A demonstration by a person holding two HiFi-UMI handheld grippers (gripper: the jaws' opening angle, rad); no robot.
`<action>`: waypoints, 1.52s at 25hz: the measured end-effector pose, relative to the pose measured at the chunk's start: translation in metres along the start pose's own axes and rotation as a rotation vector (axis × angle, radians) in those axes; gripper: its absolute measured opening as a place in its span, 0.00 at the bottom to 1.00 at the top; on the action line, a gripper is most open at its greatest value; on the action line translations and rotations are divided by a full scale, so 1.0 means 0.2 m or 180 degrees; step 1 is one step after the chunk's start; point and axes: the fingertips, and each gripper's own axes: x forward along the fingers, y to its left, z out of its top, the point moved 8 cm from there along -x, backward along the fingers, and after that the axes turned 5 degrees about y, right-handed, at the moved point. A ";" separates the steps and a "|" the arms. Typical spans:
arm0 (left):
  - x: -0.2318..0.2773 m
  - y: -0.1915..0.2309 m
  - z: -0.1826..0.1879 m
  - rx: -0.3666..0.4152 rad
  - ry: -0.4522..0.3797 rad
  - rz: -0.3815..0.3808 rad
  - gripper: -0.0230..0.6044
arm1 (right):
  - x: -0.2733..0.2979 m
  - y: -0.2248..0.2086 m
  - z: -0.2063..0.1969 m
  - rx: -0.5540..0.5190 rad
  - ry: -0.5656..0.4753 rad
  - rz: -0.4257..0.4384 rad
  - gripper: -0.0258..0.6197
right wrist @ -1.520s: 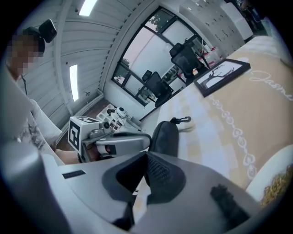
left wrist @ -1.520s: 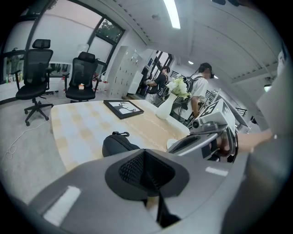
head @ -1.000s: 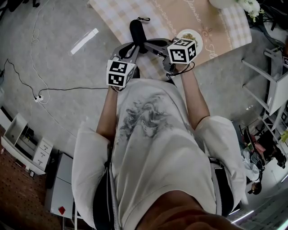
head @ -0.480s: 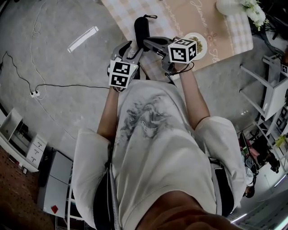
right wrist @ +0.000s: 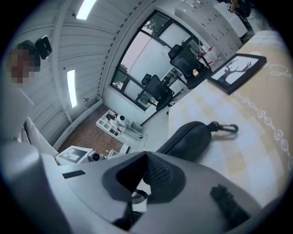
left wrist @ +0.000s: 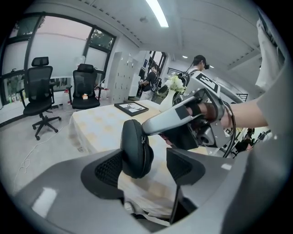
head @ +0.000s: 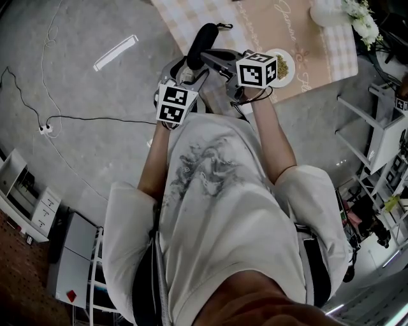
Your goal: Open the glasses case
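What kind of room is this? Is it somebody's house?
Probably an office or lab, not a house: black swivel chairs by big windows, tall lockers, and long strip lights on the ceiling.

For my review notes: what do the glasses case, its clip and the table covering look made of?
Glasses case: dark matte shell, probably fabric over a stiff form; it holds its rounded shape and shows a zip seam. Clip: likely metal, a thin dark wire loop. Tablecloth: seemingly woven cloth, matte pale check, draping at its edge.
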 end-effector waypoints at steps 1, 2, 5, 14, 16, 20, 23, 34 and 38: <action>0.01 0.00 0.00 0.0012 0.0007 0.0040 0.54 | 0.00 0.00 0.00 0.0001 0.0003 0.0000 0.07; 0.02 0.01 0.00 0.0028 0.0017 0.0093 0.54 | 0.01 0.00 0.00 0.0005 0.0005 0.0000 0.07; 0.06 0.02 -0.01 0.0134 0.0089 0.0287 0.56 | 0.02 0.01 0.00 0.0028 0.0000 0.0001 0.07; 0.16 0.06 0.00 0.0585 0.0149 0.0548 0.50 | 0.03 0.00 0.00 0.0064 0.0013 -0.0019 0.07; 0.16 0.07 0.00 0.0609 0.0147 0.0529 0.49 | 0.04 -0.01 0.00 0.0048 0.0042 -0.0039 0.07; 0.17 0.08 -0.01 0.0596 0.0168 0.0491 0.48 | 0.06 0.00 0.01 -0.0037 0.0138 -0.0092 0.07; 0.17 0.09 -0.01 0.0570 0.0192 0.0456 0.47 | 0.08 0.01 0.02 -0.0244 0.0268 -0.0189 0.07; 0.17 0.13 -0.01 0.0423 0.0218 0.0358 0.46 | 0.11 0.04 0.10 -0.0869 0.0561 -0.0433 0.07; 0.17 0.14 -0.01 0.0390 0.0227 0.0330 0.46 | 0.11 0.03 0.11 -0.0884 0.0565 -0.0439 0.07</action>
